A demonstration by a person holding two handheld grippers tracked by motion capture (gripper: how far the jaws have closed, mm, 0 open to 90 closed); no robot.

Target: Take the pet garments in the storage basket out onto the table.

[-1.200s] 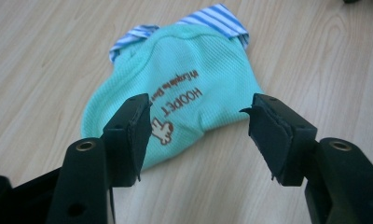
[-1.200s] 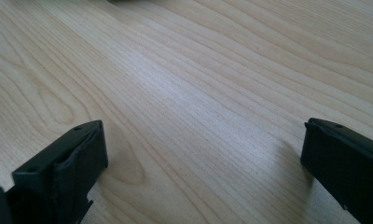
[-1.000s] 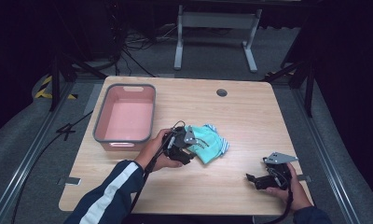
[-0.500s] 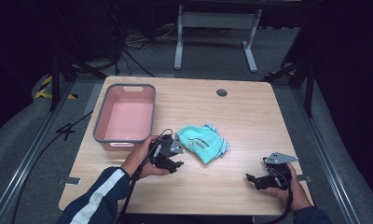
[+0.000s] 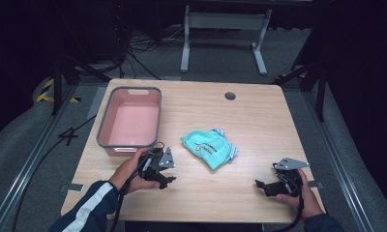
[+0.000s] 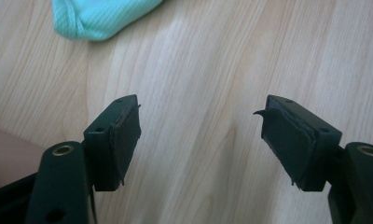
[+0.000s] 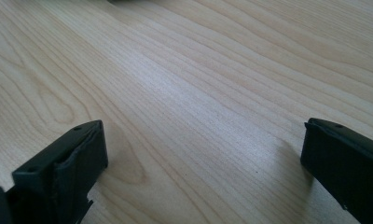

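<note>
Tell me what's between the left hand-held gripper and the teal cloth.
Nothing: the high view shows bare table between the left hand-held gripper and the teal cloth.

A pink bin [image 5: 130, 123] sits at the wooden table's [image 5: 259, 121] left side; a crumpled teal cloth [image 5: 210, 147] lies right of the bin, well apart from it.

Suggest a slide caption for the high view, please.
Both open grippers, left and right, rest beside a teal cloth and pink bin.
</note>
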